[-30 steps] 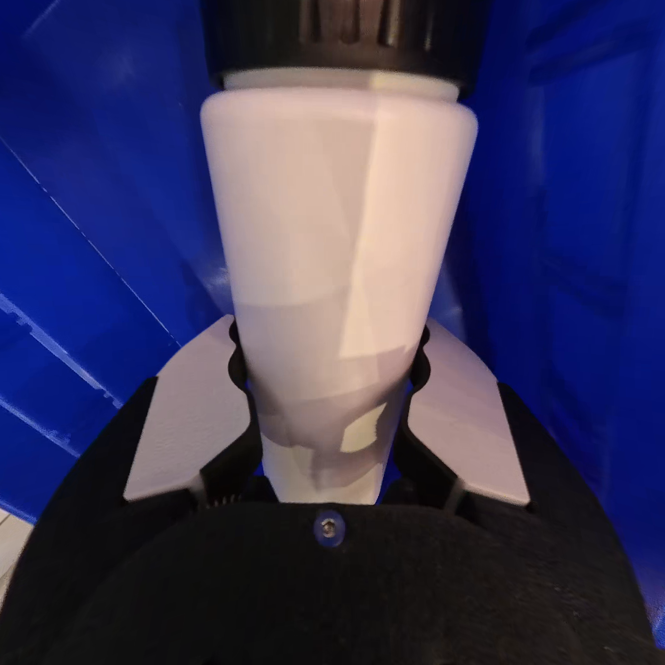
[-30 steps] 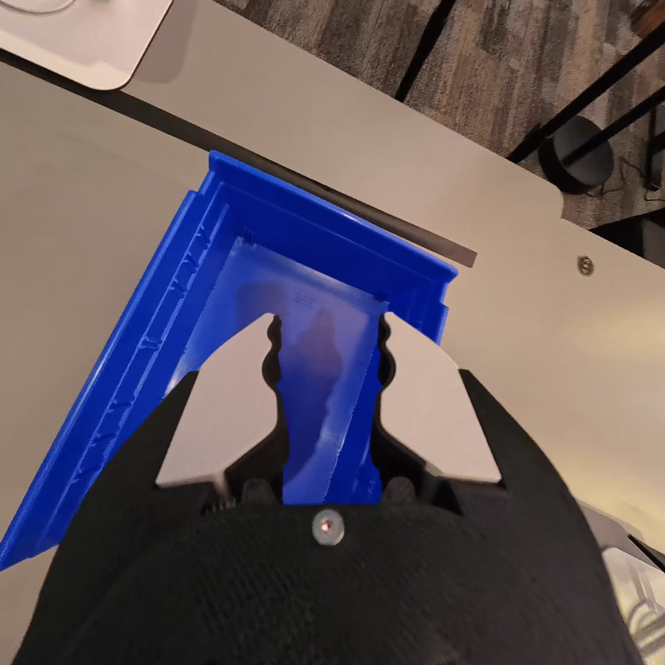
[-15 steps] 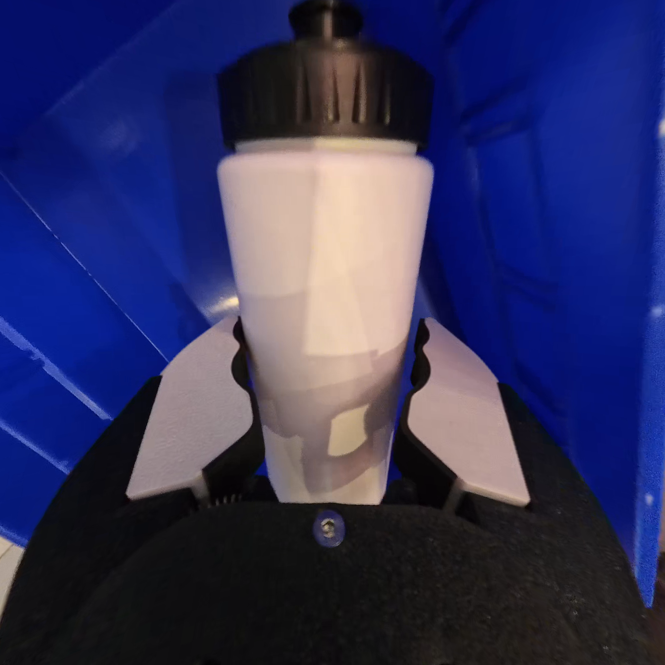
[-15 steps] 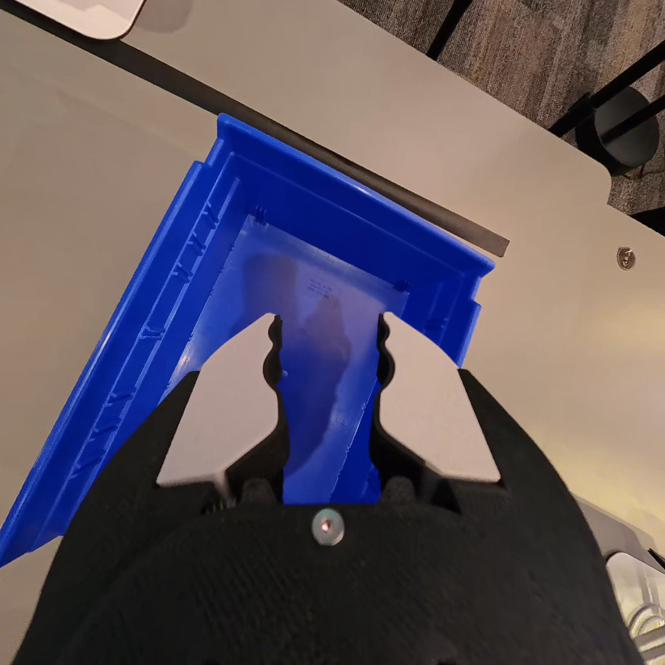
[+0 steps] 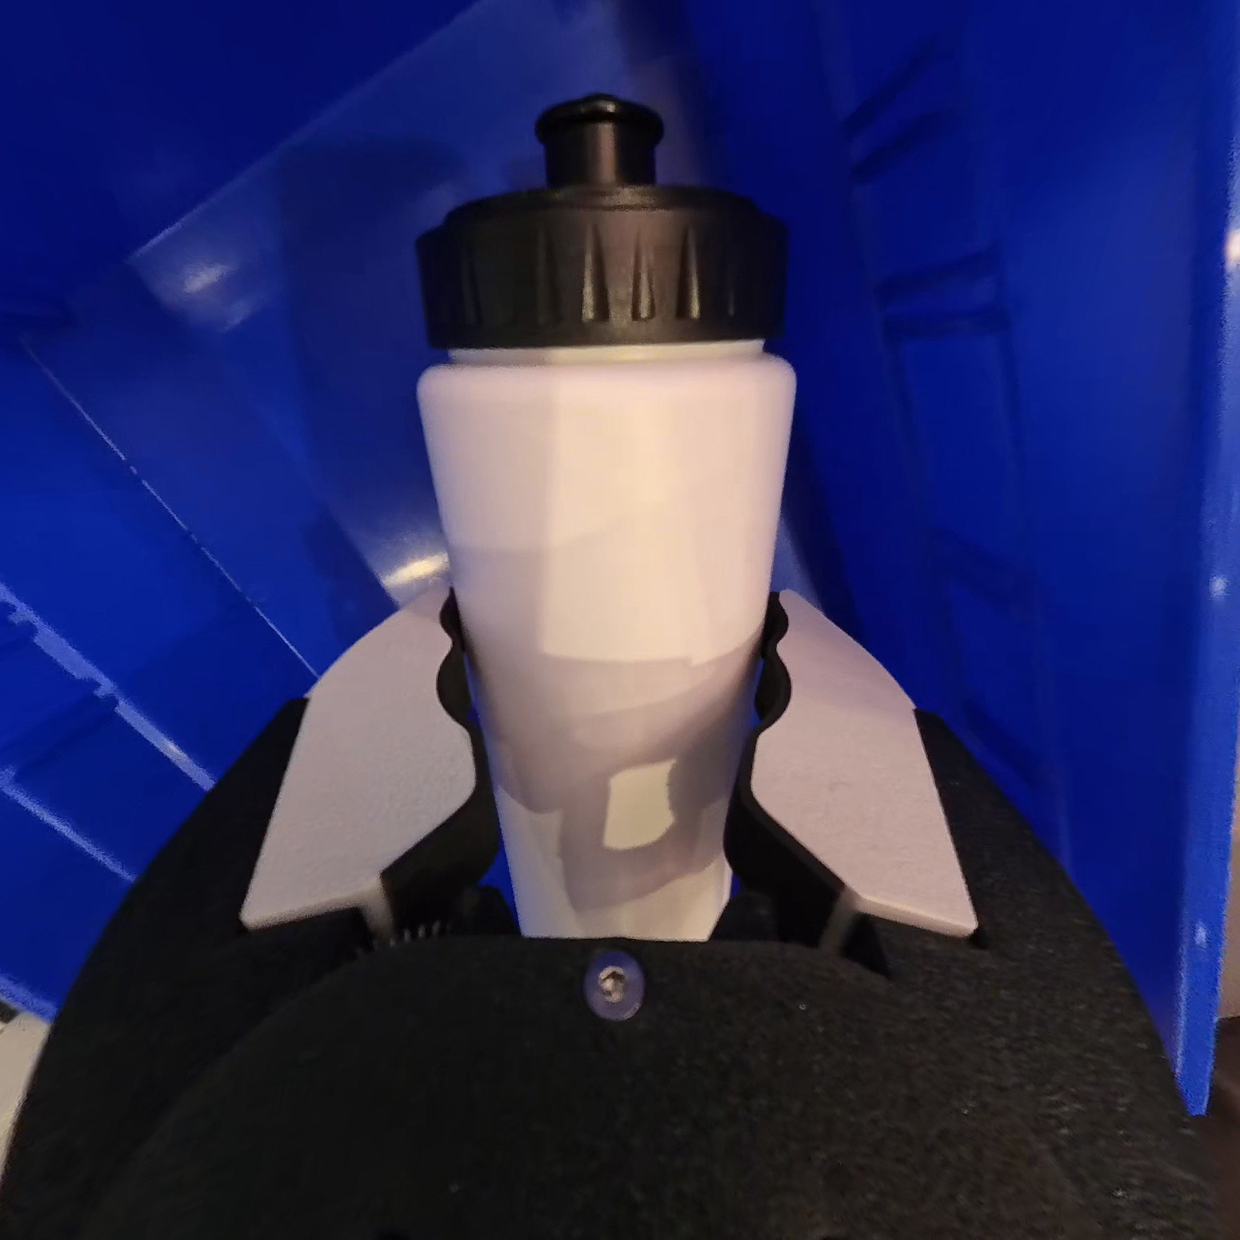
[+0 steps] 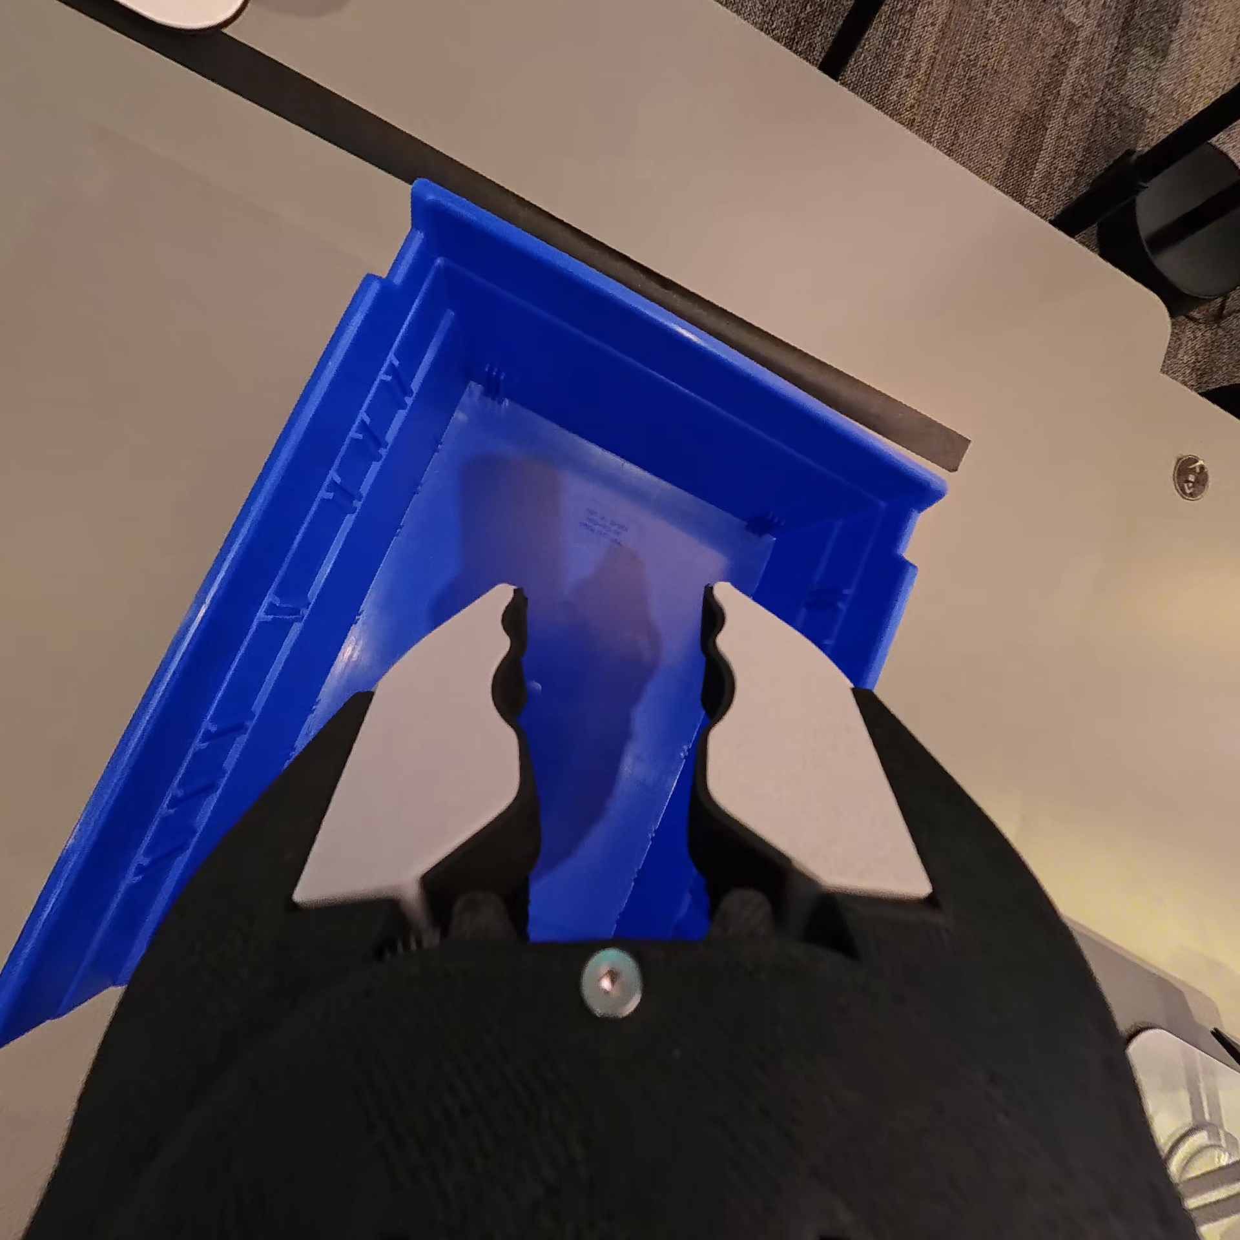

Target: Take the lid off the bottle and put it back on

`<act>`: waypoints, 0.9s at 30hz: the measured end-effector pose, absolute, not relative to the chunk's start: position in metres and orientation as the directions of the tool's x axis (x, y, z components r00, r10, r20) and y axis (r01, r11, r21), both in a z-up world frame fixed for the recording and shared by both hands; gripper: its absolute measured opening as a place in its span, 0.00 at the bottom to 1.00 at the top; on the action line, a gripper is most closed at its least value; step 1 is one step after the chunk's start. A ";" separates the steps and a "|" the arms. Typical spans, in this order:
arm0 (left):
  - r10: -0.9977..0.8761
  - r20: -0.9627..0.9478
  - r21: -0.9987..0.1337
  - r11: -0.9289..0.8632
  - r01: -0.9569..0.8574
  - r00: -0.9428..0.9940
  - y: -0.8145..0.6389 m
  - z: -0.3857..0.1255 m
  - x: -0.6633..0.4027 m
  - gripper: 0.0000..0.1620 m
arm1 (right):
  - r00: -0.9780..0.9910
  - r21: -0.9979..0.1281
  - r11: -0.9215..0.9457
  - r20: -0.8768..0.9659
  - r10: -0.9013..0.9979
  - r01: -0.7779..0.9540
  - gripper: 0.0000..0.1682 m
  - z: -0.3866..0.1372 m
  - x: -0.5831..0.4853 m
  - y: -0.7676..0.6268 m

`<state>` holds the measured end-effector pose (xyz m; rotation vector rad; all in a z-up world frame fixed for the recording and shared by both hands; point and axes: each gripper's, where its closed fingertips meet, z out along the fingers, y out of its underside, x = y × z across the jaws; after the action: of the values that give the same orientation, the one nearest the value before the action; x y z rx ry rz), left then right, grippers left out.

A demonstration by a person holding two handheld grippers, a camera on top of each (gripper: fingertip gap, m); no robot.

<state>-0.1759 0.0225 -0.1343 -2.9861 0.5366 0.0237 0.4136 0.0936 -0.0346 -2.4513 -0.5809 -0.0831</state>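
1. The blue bin (image 6: 429,604) was the biggest thing there, sitting on the grey table (image 6: 738,201). Below the right gripper (image 6: 610,590) its floor lay bare; I could see nothing in that stretch of it.
2. The white bottle (image 5: 607,510) lay lengthwise between the fingers of the left gripper (image 5: 609,604), its base toward the tongs' hinge and its top pointing away, with blue bin walls close behind it. The jaws stood partly open and pressed the lower body from both sides, so they had it held.
3. The black lid (image 5: 600,268) was on the bottle, at the far end from those tongs, spout outermost.
4. The right tongs gaped partly open, gripping nothing.
5. I judged the step was bringing the bottle clear for unscrewing. To do it well, keep the left squeeze firm and low, and let the right fingers close square on the ribbed rim, not the spout.
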 end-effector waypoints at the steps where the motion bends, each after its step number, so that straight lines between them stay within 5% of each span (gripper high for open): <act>1: -0.351 -0.046 -0.105 -0.929 -0.354 0.935 0.022 -0.132 -0.177 0.52 | 0.901 -0.552 -0.717 0.190 0.389 0.426 0.31 -0.035 0.413 0.094; 11: -0.302 -0.137 -0.276 -0.903 -0.329 0.943 0.028 -0.083 -0.192 0.52 | 0.892 -0.535 -0.718 0.199 0.406 0.446 0.30 -0.040 0.410 0.094; 17: -0.277 -0.128 -0.535 -0.790 -0.301 0.952 0.030 -0.017 -0.186 0.52 | 0.889 -0.532 -0.716 0.205 0.409 0.452 0.30 -0.041 0.407 0.094; 23: -0.538 -0.026 -0.847 -0.437 -0.305 0.843 0.010 0.073 -0.096 0.52 | 0.886 -0.577 -0.674 0.271 0.376 0.462 0.27 -0.020 0.404 0.095; 27: -0.757 0.047 -0.932 -0.268 -0.244 0.652 -0.005 0.087 -0.012 0.52 | 0.893 -0.748 -0.510 0.257 0.369 0.426 0.26 0.029 0.373 0.093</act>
<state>-0.0117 -0.0045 0.0869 -1.8201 0.7993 -0.6111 0.3725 0.0925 0.0294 -2.1574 -0.5686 -0.0800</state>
